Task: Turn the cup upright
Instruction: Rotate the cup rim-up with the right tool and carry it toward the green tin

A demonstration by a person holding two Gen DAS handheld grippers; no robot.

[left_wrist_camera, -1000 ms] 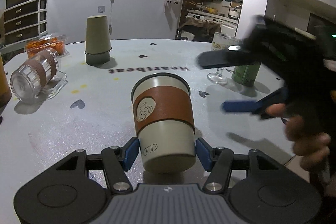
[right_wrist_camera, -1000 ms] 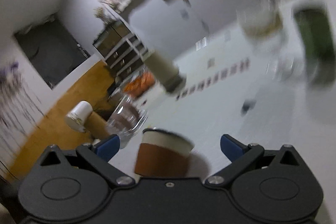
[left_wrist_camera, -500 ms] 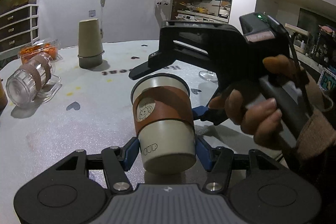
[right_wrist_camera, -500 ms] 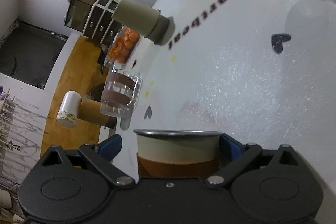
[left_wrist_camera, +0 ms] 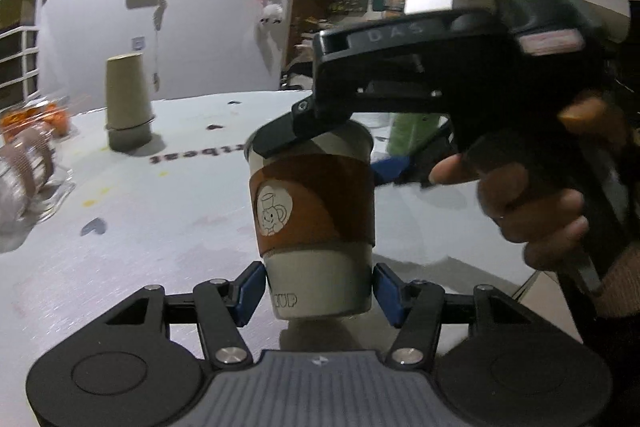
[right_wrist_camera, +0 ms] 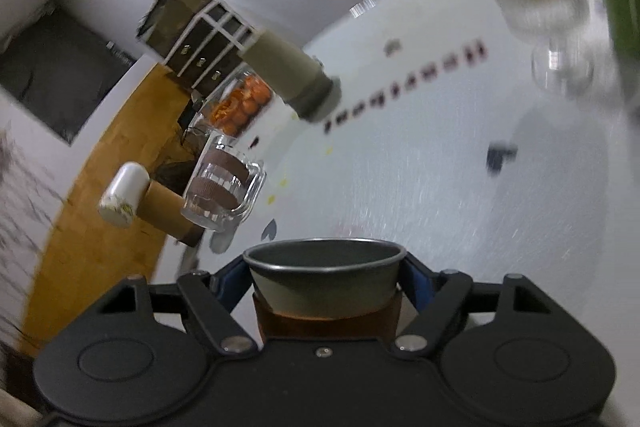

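Observation:
A grey cup with a brown sleeve is held upright above the white table. My left gripper has its blue pads against the cup's base on both sides. My right gripper is tilted sideways and shut on the cup's rim and sleeve; it shows in the left wrist view reaching over the cup's top. The cup fills the gap between the right fingers, with its open mouth facing forward.
An upturned tan cup stands far left on the table. A glass mug with a brown band lies at the left edge beside a tub of orange pieces. A stemmed glass and a green can stand at the right.
The right gripper came in from the right, closed on the cup's upper part, and the cup has risen off the table. The left gripper stays at the cup's base.

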